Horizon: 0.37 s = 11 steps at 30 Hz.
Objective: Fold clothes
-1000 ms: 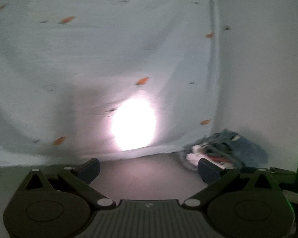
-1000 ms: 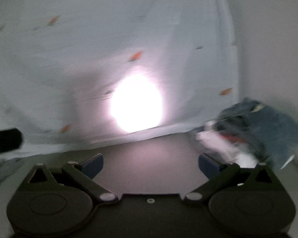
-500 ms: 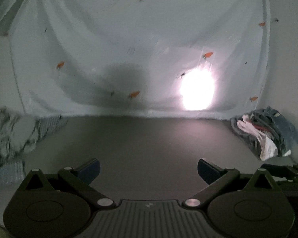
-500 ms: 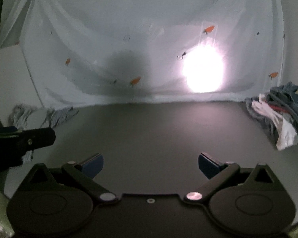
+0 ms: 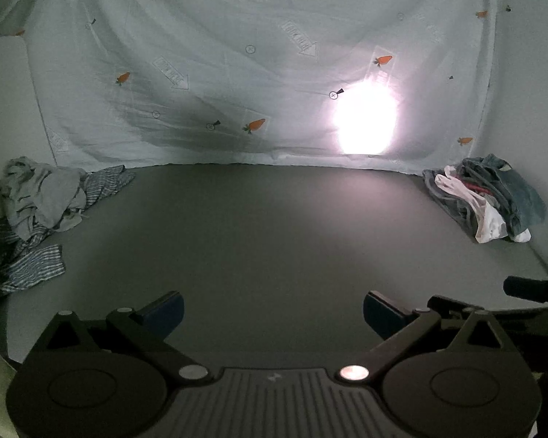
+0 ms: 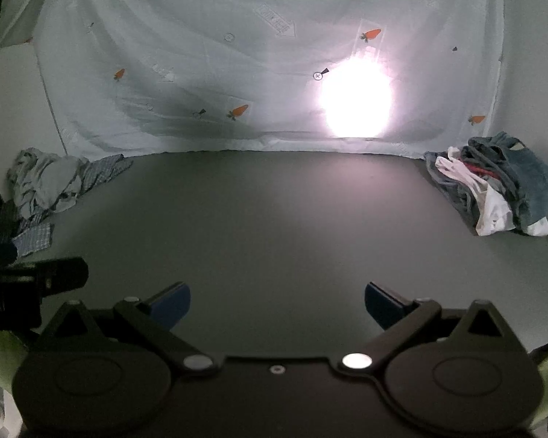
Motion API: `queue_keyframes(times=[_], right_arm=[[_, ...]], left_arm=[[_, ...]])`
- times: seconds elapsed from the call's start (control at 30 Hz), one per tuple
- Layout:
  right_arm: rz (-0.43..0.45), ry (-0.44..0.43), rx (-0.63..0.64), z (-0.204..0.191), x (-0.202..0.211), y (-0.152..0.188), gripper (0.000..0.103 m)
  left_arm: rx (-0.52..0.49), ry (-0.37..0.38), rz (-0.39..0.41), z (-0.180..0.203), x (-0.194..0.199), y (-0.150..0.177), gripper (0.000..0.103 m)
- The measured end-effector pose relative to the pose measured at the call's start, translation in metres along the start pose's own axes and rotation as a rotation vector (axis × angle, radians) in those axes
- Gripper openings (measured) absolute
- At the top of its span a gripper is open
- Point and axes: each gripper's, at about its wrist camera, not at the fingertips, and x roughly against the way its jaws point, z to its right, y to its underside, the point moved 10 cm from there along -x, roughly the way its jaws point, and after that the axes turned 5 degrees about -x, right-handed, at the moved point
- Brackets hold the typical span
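A rumpled heap of unfolded clothes (image 5: 44,200) (image 6: 51,182), pale grey cloth over blue striped fabric, lies at the far left of the dark grey table (image 5: 274,226) (image 6: 274,219). A second pile (image 5: 486,197) (image 6: 493,189), blue denim with white and red pieces, sits at the far right by the wall. My left gripper (image 5: 272,312) stands open near the table's front edge, nothing between its blue pads. My right gripper (image 6: 277,304) is likewise open and empty. Each gripper shows at the other view's edge.
A pale sheet with small carrot prints (image 5: 255,73) (image 6: 237,54) hangs behind the table, with a bright light glare (image 5: 365,124) (image 6: 356,104) shining through it. A white wall (image 5: 529,109) closes the right side.
Both views have pulled back from close to the hanging sheet. The whole table and both clothes piles have come into sight. Both grippers stayed open.
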Motion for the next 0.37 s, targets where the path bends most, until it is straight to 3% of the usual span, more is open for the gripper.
queue_keyframes(times=[0.37], right_arm=[[0.016,-0.001,0.017,0.001,0.020,0.014,0.103]], left_arm=[[-0.007,0.005,0.016,0.004,0.020,0.007,0.103]])
